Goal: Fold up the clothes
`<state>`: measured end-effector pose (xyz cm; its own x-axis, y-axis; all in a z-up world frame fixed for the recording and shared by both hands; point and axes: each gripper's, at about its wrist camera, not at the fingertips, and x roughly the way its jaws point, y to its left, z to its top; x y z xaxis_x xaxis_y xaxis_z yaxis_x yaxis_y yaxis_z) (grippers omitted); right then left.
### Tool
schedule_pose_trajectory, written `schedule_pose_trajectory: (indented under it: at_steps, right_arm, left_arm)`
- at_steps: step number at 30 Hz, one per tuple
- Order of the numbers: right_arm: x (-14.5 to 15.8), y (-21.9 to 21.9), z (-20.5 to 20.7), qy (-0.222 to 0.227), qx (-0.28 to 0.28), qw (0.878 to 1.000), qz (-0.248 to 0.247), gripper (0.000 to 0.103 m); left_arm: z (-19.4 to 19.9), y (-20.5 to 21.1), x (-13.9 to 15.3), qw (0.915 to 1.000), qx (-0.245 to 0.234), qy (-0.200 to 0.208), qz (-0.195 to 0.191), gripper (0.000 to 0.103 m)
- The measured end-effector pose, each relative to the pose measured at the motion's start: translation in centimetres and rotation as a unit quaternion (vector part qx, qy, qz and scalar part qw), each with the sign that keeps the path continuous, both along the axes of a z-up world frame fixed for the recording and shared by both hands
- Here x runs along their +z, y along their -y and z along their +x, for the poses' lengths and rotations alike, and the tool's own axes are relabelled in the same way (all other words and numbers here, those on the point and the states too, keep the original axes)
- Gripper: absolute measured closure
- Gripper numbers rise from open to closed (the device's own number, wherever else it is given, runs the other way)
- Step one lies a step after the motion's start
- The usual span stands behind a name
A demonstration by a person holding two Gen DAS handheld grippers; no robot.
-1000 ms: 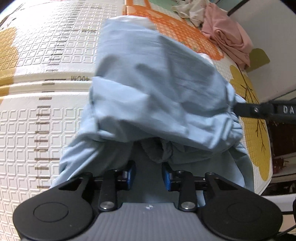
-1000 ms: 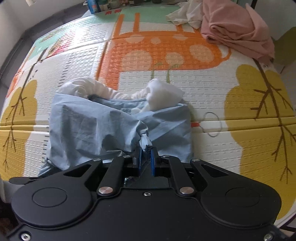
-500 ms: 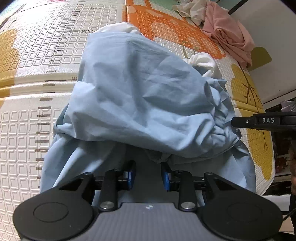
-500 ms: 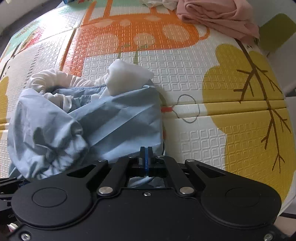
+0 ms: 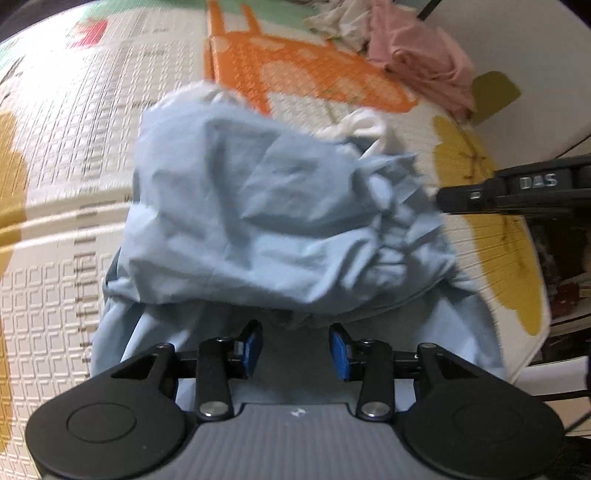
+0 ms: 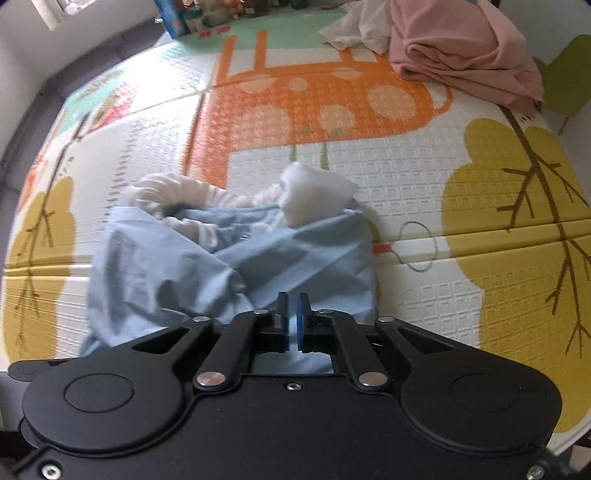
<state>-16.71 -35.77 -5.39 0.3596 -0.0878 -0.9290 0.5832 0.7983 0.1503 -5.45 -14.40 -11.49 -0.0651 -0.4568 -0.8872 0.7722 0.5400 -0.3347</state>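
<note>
Across the patterned play mat (image 6: 424, 192) the light blue garment (image 5: 280, 221) is lying bunched near the closer edge, a white lining (image 6: 314, 192) spilling out at its far side, so the folding is looking barely begun: no clean crease or squared edge is showing anywhere. At the garment's near edge, the left gripper (image 5: 295, 349) is opening its jaws, the blue pads standing apart over slack cloth with nothing pressed between them, so that claw is reading as released. Beside the garment's right side, the right gripper (image 6: 294, 321) is pinching a thin bit of the blue fabric between its nearly closed pads, which I judge to be a grasp on the cloth's edge. At the mat's far corner a pink garment (image 6: 461, 51) and a white garment (image 6: 354, 29) are waiting in a loose heap, unfolded. By my reading, the blue piece is needing to be spread flat and folded, and the heap is remaining as later work.
</note>
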Motion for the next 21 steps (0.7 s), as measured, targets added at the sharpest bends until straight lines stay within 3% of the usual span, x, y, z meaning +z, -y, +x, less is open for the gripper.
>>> schedule_pose_trajectory:
  at_steps: [13,21]
  right_arm:
    - [1.2,-1.7,1.4,0.050,0.018,0.998,0.041,0.096]
    - [0.1,-3.2,2.9,0.057,0.036,0.996,0.055,0.096]
  left_arm:
    - [2.8,-1.5,6.4,0.9955,0.034,0.037,-0.080,0.051]
    - [5.1,0.6,5.8,0.9910,0.068,0.026,-0.113,0.050]
